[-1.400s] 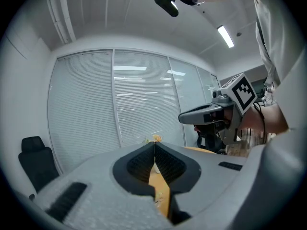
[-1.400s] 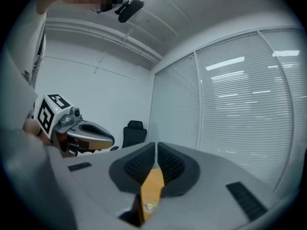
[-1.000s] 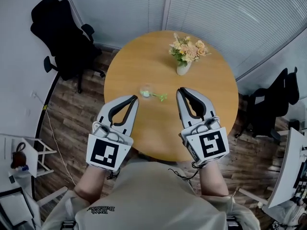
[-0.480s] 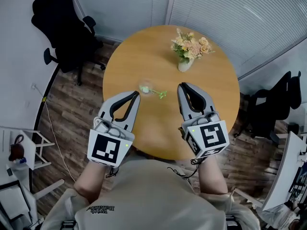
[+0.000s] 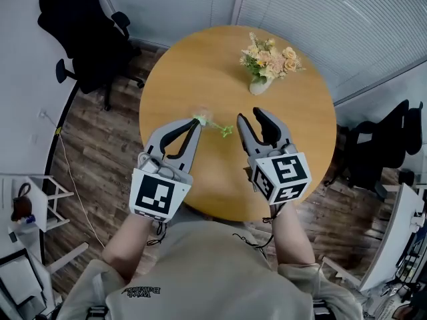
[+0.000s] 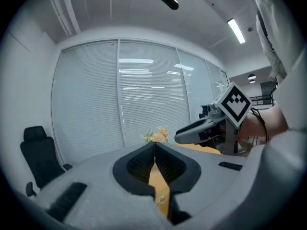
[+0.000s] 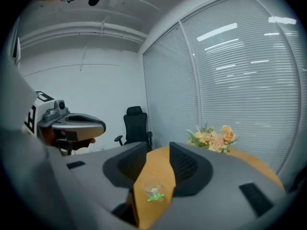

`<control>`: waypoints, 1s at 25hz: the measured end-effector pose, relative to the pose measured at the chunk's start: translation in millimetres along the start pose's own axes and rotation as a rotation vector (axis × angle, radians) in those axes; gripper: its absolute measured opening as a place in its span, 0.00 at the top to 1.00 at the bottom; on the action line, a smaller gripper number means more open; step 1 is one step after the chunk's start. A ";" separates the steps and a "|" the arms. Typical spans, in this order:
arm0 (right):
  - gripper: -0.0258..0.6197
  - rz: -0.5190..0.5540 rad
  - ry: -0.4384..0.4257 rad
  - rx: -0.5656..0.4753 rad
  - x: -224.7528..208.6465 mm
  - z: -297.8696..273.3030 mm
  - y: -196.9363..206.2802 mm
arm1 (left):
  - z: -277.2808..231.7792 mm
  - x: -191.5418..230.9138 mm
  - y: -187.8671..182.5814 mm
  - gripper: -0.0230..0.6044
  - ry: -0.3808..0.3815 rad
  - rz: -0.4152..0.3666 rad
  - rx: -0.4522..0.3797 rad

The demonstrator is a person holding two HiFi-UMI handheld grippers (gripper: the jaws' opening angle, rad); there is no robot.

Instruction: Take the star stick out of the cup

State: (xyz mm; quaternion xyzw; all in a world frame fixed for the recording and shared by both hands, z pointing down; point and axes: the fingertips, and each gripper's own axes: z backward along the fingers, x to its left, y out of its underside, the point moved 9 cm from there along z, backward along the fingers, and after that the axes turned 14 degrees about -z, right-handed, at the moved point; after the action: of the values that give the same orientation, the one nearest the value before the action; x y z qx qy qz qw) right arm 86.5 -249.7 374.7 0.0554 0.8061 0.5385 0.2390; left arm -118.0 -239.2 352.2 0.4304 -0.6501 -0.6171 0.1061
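On round wooden table (image 5: 193, 65): clear cup (image 5: 201, 117), flower vase (image 5: 257, 85); office chair (image 5: 73, 25) beside.

The cup (image 5: 202, 117) stands on the tabletop (image 5: 187, 65), the star stick (image 5: 222, 129) in it. Behind it, to the right, stand the flowers (image 5: 268, 59).

Head view steeply above shared table (image 5: 200, 65)

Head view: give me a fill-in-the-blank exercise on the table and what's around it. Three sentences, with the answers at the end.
The star stick in the clear cup is ___ in colour.
The wooden table has a ___ top.
The office chair at the upper left is ___ in colour.
Missing words: green; round; black.
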 end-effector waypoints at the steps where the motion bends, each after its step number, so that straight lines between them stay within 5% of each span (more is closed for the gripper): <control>1: 0.75 -0.009 0.006 0.015 -3.5 -5.1 4.2 | -2.9 1.8 4.5 0.93 0.002 0.022 0.003; 13: 0.75 -0.177 0.034 0.211 -38.6 -57.1 73.1 | -34.1 1.8 52.8 0.93 0.033 0.006 0.121; 25: 0.75 -0.507 0.052 0.312 -50.8 -74.9 125.5 | -39.1 -17.1 89.0 0.93 0.088 0.044 0.202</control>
State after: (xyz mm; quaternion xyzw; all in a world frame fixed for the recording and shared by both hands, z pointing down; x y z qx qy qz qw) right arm 76.8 -278.4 526.4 -0.1253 0.8732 0.3325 0.3335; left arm -119.7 -267.0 446.9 0.4513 -0.7130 -0.5264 0.1040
